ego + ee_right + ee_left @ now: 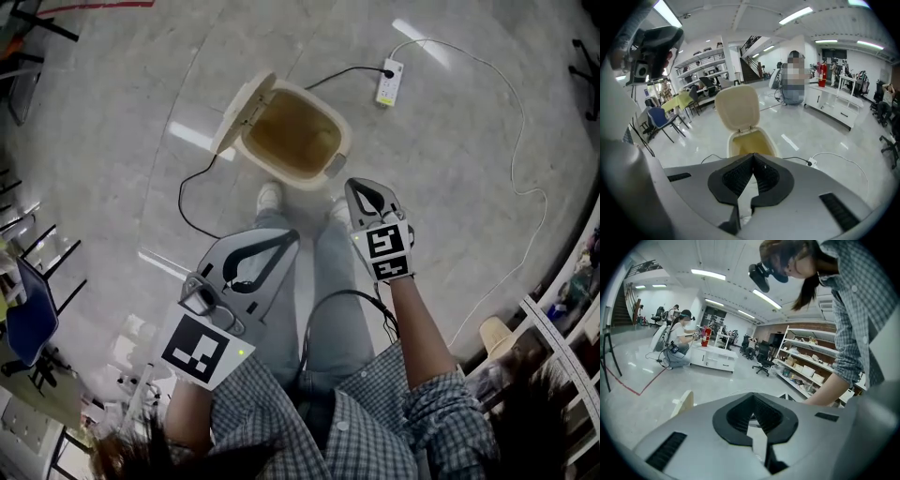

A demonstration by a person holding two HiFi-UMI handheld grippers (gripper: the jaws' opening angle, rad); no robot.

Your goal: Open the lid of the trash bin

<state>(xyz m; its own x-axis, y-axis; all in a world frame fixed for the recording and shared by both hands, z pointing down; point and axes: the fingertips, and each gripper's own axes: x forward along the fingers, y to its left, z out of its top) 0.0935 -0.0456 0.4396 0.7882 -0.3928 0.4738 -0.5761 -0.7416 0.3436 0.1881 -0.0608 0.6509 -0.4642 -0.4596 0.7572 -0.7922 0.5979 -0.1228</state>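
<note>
The cream trash bin stands on the floor just ahead of the person's shoes, its lid swung up and back on the left side, so the yellowish inside shows. In the right gripper view the bin is straight ahead with the lid upright behind it. My right gripper hangs just right of the bin's near rim, shut and holding nothing. My left gripper is lower and nearer the person's legs, also shut and holding nothing. In the left gripper view only the lid's edge shows.
A white power strip lies beyond the bin, with a black cable looping left of the bin and a white cable trailing right. A blue chair stands at far left, shelving at far right.
</note>
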